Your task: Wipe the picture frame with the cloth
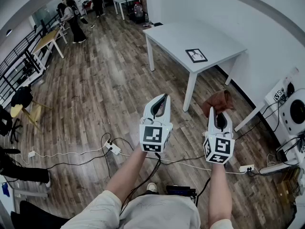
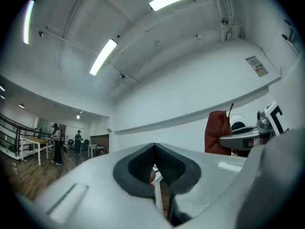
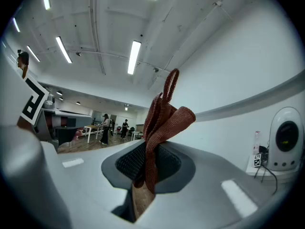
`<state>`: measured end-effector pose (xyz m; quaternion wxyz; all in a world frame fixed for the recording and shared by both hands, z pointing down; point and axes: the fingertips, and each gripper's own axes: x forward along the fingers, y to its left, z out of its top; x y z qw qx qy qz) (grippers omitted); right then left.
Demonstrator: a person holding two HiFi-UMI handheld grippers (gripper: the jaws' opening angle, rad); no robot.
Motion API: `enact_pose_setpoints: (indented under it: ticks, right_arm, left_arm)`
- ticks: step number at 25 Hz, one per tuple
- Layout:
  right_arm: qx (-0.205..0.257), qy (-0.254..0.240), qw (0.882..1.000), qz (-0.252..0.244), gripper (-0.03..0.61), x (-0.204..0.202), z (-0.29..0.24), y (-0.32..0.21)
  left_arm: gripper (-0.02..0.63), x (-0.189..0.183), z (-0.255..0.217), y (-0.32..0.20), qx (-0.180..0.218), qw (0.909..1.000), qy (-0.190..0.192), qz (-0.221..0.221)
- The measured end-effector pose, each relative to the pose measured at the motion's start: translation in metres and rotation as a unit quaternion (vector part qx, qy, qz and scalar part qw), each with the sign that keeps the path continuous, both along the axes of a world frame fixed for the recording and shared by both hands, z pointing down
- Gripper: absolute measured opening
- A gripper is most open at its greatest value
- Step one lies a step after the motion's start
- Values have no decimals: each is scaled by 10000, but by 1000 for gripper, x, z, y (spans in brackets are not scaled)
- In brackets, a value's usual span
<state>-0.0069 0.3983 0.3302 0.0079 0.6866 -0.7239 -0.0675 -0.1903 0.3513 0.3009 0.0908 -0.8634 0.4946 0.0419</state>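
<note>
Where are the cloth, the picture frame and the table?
cloth (image 1: 217, 100), head view, middle of the bunched fabric
picture frame (image 1: 196, 55), head view, its pale centre
table (image 1: 190, 35), head view, bare part of the top

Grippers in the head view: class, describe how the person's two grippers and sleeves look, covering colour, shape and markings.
Both the left gripper and the right gripper have light grey, tapering shells. Each carries a cube of black-and-white square markers at its base. The fingers are lined with a dark mesh texture. The person wears light-coloured sleeves.
</note>
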Motion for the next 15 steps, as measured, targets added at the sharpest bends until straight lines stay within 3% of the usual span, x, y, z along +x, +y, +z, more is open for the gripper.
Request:
enact_pose_setpoints:
  ticks: [15]
  right_arm:
    - [-67, -42, 9998, -161, 77, 42, 9, 1]
  left_arm:
    - [0, 52, 4, 4, -52, 10000, -64, -21]
